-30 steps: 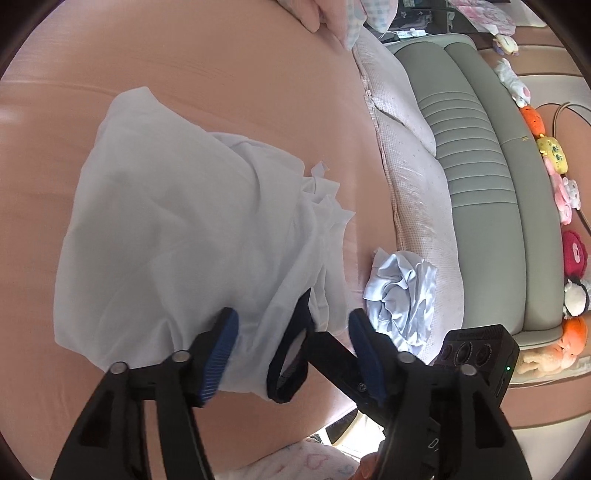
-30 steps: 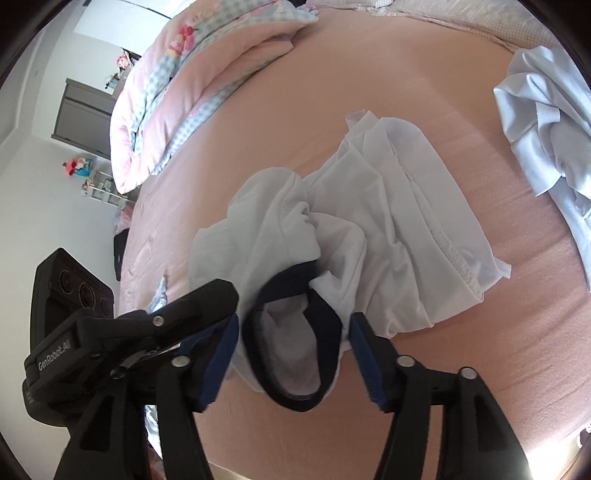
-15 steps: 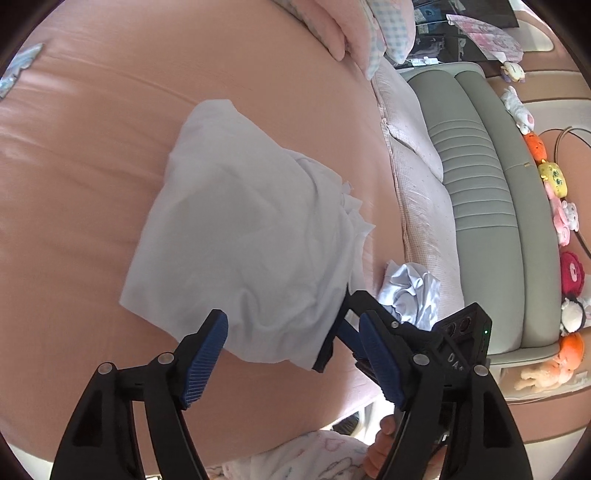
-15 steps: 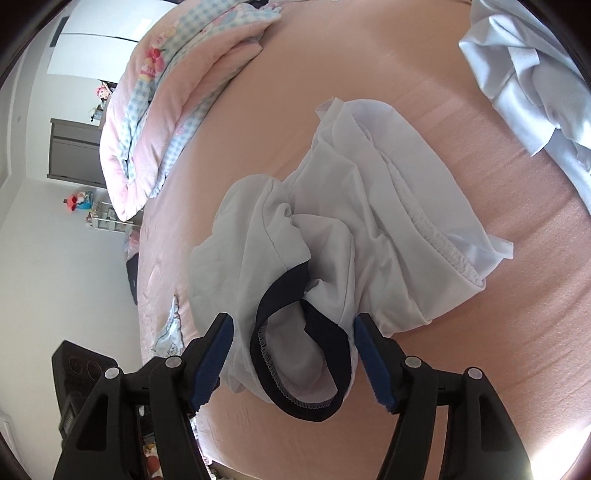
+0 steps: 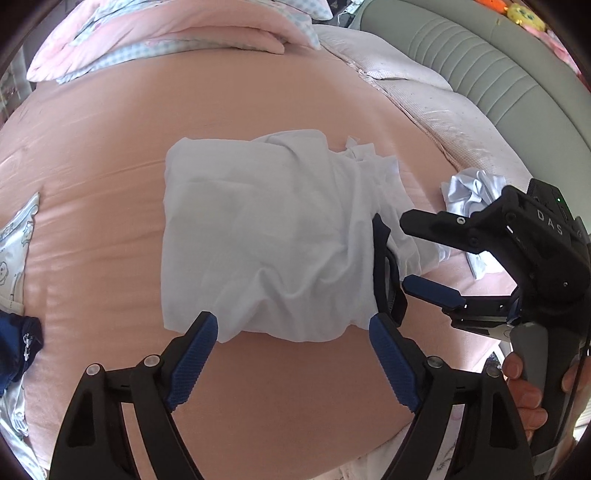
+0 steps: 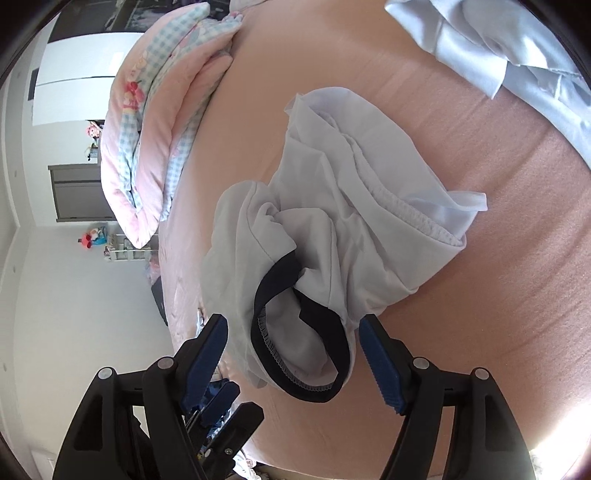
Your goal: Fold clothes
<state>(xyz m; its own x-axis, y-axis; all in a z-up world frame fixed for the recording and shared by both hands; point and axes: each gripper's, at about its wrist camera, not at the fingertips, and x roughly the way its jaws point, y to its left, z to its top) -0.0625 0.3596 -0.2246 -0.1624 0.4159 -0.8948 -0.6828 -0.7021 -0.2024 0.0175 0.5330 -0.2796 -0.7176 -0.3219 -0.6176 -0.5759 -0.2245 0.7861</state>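
A white T-shirt (image 5: 266, 236) with a navy collar (image 6: 295, 384) lies folded in a rough square on the pink bed sheet (image 5: 110, 140). My left gripper (image 5: 293, 343) hovers over the shirt's near edge, jaws opening, its pads clear of the cloth. My right gripper (image 6: 295, 350) straddles the collar, which lies loosely between its opening jaws and is not pinched. In the left wrist view the right gripper (image 5: 417, 254) sits at the shirt's collar side, a hand (image 5: 524, 384) on its handle.
A pink and checked quilt (image 5: 166, 33) is piled at the bed's far end. A crumpled pale blue garment (image 6: 517, 55) lies beyond the shirt. A grey-green padded headboard (image 5: 498, 74) runs along the right, and a dark blue garment (image 5: 14, 343) is at the left edge.
The left gripper has drawn back from the shirt and rolled, so the whole shirt now shows, and its jaws stand wider. The right gripper rolled, dipped toward the collar and widened.
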